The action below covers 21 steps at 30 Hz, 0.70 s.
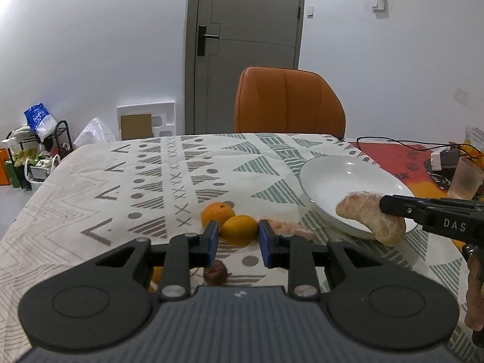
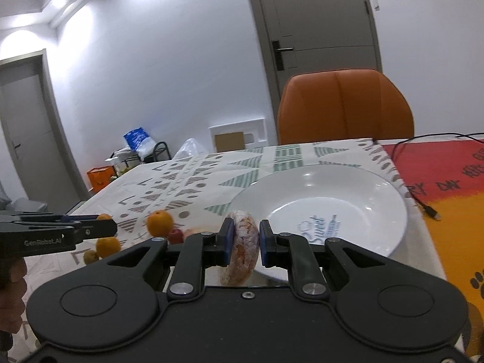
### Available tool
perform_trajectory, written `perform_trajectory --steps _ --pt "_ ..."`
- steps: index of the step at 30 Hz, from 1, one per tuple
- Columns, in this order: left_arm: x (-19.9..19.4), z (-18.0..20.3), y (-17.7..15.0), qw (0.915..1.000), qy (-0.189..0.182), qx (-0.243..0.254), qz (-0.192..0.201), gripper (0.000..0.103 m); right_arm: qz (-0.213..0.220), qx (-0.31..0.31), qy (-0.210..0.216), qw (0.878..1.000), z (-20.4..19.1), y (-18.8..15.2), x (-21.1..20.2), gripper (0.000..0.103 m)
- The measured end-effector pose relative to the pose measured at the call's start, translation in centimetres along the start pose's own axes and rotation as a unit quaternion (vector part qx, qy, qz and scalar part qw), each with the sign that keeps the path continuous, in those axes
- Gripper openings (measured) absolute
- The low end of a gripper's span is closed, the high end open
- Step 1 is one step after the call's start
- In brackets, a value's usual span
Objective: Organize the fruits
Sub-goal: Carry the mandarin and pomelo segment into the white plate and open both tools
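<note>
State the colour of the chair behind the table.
Orange chair, clearest in the left wrist view.

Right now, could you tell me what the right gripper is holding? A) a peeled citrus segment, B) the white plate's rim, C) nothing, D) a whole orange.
A: the right gripper is shut on a peeled citrus segment, pale and orange-pink, held near the white plate.

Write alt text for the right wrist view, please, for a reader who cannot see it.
The right gripper holds a peeled citrus segment at the near rim of a white plate. Oranges lie to the left on the patterned tablecloth, beside the left gripper.
</note>
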<state>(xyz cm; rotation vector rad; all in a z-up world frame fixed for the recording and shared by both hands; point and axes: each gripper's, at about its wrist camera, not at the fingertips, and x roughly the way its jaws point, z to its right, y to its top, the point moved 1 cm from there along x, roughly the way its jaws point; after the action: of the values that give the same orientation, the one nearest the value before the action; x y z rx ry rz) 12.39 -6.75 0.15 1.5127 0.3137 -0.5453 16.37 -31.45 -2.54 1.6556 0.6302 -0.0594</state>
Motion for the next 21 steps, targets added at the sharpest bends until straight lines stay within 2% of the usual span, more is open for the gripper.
perform_trajectory --steps 16,18,21 --pt "1.4 2.7 1.3 0.9996 -0.009 0.025 0.002 0.027 0.016 0.031 -0.039 0.999 4.2 0.3 0.4 0.017" --pt "1.7 2.9 1.5 0.9996 -0.01 0.027 0.003 0.027 0.022 0.036 -0.048 0.998 4.5 0.3 0.4 0.024" --pt "2.1 3.4 1.8 0.9994 -0.013 0.032 0.003 0.027 0.033 0.038 -0.061 0.997 4.8 0.3 0.0 0.026"
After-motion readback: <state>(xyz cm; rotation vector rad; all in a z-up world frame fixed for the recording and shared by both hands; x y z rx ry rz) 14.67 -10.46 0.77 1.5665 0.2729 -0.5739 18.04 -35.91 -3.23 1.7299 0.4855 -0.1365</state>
